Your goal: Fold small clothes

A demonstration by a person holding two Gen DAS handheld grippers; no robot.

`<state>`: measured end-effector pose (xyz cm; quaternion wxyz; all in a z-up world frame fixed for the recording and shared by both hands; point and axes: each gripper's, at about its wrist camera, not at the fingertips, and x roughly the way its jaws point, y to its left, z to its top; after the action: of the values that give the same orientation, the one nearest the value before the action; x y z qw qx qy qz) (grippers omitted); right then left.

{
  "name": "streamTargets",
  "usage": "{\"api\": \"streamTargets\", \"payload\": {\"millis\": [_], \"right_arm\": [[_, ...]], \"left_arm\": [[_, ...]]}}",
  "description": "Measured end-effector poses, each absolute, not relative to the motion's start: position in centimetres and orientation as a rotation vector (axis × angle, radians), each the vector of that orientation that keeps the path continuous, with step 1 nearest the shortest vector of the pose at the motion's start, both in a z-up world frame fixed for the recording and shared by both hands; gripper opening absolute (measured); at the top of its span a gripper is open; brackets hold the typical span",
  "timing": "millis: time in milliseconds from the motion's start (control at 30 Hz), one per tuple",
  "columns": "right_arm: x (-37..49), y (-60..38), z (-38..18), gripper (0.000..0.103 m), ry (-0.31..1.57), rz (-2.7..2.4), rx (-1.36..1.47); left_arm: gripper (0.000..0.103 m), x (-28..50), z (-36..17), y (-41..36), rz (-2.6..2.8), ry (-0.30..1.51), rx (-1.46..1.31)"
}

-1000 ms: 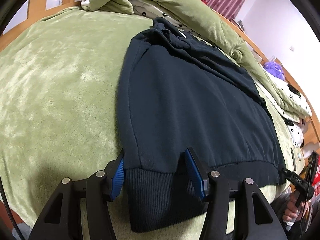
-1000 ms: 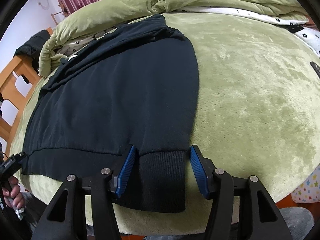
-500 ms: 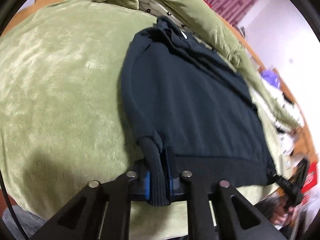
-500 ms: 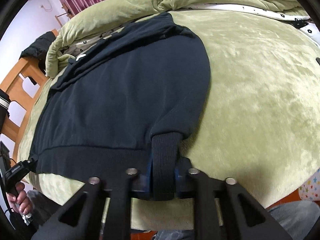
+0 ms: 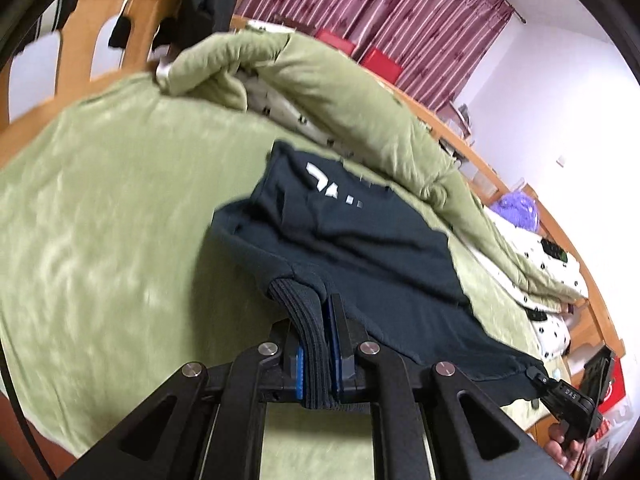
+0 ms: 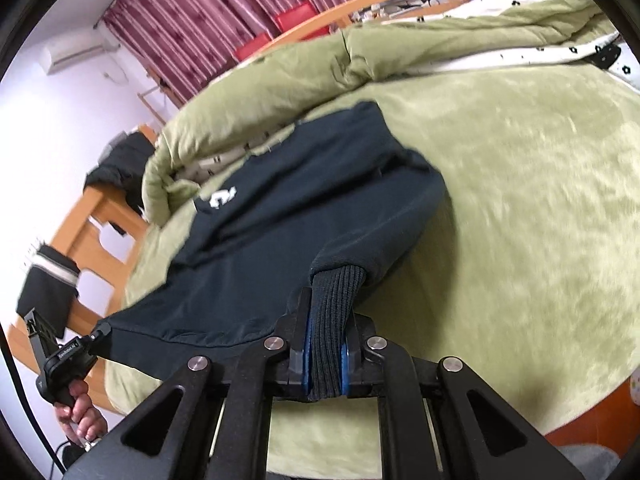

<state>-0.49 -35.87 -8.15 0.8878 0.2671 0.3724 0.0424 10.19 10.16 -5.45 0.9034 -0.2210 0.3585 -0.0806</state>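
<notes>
The dark navy knitted sweatshirt (image 5: 352,248) appeared soft and limp. The left gripper (image 5: 318,354) and right gripper (image 6: 326,354) each pinched its ribbed hem, the soundest hold.

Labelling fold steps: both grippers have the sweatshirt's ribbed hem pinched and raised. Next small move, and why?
Probably carry both hem corners forward toward the collar end. The left gripper and right gripper each clamp the ribbed hem, the dark sweatshirt hangs lifted off the green blanket, and its printed chest end lies flat.
</notes>
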Motion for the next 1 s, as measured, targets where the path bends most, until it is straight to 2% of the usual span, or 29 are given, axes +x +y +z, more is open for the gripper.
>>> {"api": "streamTargets", "payload": {"millis": [233,500,1000], "right_arm": [[4.0,-37.1,-4.1,0.01,0.737,0.062,0.617],[11.5,-37.0,-1.8,0.01,0.715,0.067,0.59],[24.9,-38.0,-6.0,0.01,0.79,0.028,0.535]], "left_arm": [[0.01,14.7,-2.9,9.2,-0.136,0.708,-0.441],[0.01,20.8,-3.0,8.9,-0.108,0.703,-0.435],[0.01,32.4,-6.9,7.1,-0.084,0.77,-0.329]]}}
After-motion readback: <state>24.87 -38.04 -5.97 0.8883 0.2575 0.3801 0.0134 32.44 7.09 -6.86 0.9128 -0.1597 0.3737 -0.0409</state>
